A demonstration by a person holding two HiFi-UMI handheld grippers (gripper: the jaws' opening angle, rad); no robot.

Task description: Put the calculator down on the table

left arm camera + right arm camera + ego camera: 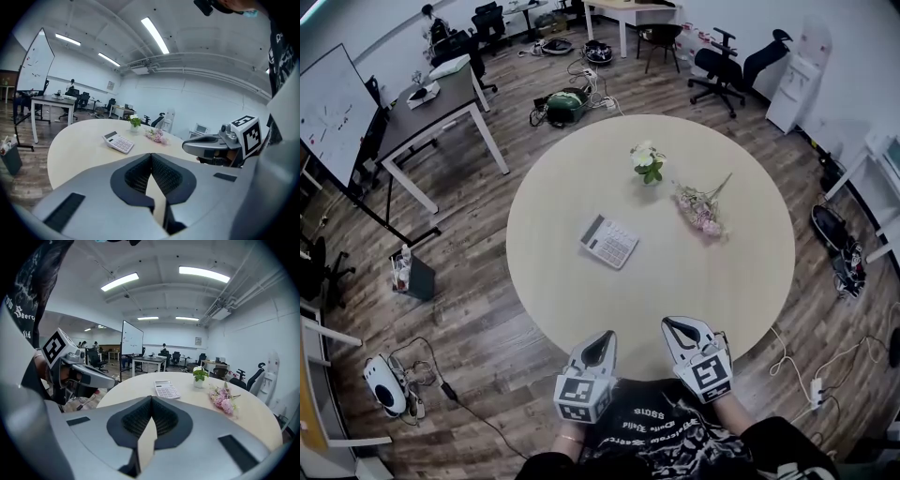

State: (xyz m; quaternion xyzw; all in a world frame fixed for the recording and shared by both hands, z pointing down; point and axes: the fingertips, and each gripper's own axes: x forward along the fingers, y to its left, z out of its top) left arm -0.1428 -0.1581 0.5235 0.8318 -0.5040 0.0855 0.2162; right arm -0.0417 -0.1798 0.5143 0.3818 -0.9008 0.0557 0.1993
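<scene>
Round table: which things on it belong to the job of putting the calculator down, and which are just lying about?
Part of the job: calculator, already lying flat on the round table; left gripper and right gripper, both shut and empty, at the table's near edge.

Just lying about: white-flowered pot plant; pink flower bunch.

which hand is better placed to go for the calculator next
Left, probably: the calculator lies nearly straight ahead of the left gripper, while the right gripper sits off to its side. Both are shut and empty.
</scene>
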